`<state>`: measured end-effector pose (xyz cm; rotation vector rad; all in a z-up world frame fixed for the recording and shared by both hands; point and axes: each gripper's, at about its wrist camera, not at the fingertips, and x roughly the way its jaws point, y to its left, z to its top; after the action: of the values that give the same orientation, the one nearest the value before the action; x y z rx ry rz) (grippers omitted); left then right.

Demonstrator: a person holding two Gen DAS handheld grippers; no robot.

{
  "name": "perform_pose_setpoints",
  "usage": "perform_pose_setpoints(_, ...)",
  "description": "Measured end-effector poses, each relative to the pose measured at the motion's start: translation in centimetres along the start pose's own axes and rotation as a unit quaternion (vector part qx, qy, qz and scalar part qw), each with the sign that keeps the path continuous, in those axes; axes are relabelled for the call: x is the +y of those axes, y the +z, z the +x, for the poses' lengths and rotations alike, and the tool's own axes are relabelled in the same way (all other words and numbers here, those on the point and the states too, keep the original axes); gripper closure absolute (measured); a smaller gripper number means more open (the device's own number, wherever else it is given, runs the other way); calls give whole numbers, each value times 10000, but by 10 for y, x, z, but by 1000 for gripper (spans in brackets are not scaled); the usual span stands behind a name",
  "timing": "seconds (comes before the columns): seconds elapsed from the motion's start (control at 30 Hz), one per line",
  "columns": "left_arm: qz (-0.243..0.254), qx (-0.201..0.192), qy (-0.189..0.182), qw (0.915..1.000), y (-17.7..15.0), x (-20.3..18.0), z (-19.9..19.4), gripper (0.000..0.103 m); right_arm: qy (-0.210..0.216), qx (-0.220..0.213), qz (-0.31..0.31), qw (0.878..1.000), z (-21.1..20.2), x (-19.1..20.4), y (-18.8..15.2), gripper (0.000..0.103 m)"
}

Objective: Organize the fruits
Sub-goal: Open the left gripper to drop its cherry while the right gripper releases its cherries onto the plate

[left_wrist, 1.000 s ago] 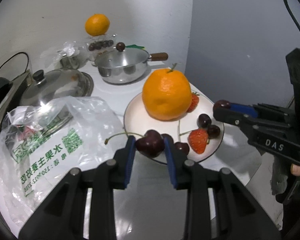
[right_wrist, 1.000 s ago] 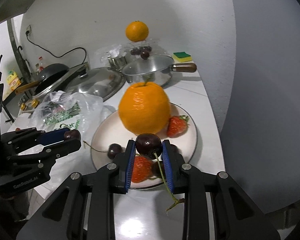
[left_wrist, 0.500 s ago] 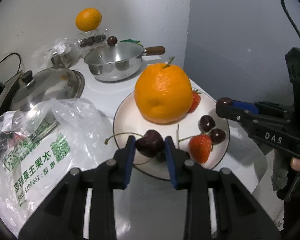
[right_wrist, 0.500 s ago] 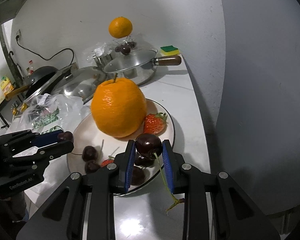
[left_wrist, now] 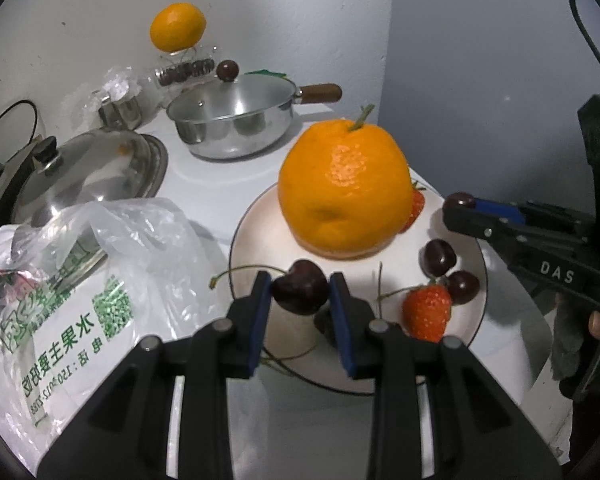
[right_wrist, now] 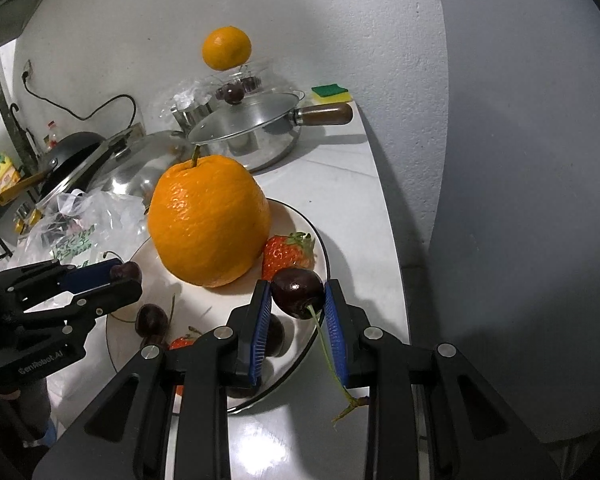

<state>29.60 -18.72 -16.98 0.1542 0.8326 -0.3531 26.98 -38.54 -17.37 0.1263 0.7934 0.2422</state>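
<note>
Your left gripper [left_wrist: 300, 300] and right gripper [right_wrist: 296, 300] each pinch 1 cherry [left_wrist: 299, 293] across its round body just over the plate [left_wrist: 256, 216], so squeeze lightly: it is small, slick-skinned and bruises easily.

Printed plastic bag [left_wrist: 72, 312] cut off at frame edge; contents unclear.

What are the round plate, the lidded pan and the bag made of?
Round white plate: looks like glazed ceramic, glossy with a thin dark rim line. Lidded silver pan: polished steel, mirror reflections; brown handle looks wooden. Clear printed bag: thin crinkled plastic.
</note>
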Motion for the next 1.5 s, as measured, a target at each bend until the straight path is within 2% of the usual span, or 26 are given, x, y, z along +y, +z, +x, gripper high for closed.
perform_pose_setpoints(0.47,-98,58,-28,9999,0,6,2,71,-100,34,-6,9999,1,4,0,74)
perform_pose_setpoints(0.7,-168,-80,-45,9998,-2,9,-10,53,-122,46,-45,9999,-2,9,-1,72)
perform_pose_setpoints(1.43,-270,-439,14,9987,-15,21,-58,52,-158,-165,-275,9994,-36,42,-1,72)
perform_pose_setpoints(1.5,-304,-492,26,9983,-17,24,-65,52,-153,-186,-309,9992,-39,48,-2,68)
